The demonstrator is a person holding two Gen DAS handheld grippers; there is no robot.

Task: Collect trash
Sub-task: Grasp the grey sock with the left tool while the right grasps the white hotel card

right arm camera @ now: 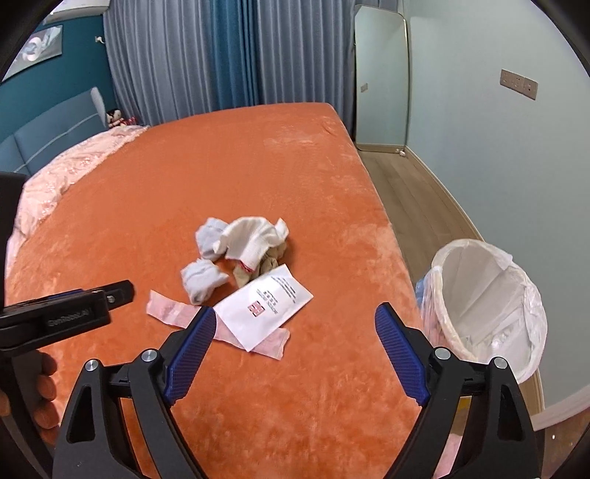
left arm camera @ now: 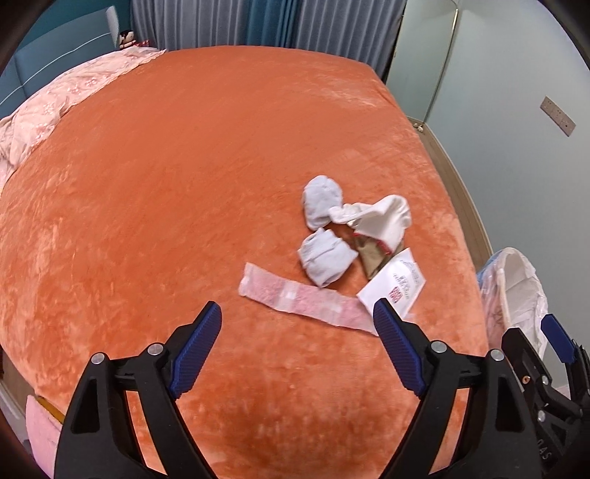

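Bed (right arm camera: 258, 154) with orange plush cover. On it: white printed leaflet (right arm camera: 263, 306) overlapping pink strip wrapper (right arm camera: 166, 311). Just beyond leaflet: white sock (right arm camera: 250, 237), tan sock (right arm camera: 254, 271), two grey balled socks (right arm camera: 201, 280). Pink quilt (right arm camera: 70, 173) far beyond-left of leaflet.

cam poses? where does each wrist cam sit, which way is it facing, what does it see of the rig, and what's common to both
Left wrist: on the left gripper, over the orange bed, facing the curtains; own open fingers, right gripper at the edge.
Right wrist: on the right gripper, same heading; own open fingers, left gripper, trash bin.
Shared: white paper, pink wrapper, socks.
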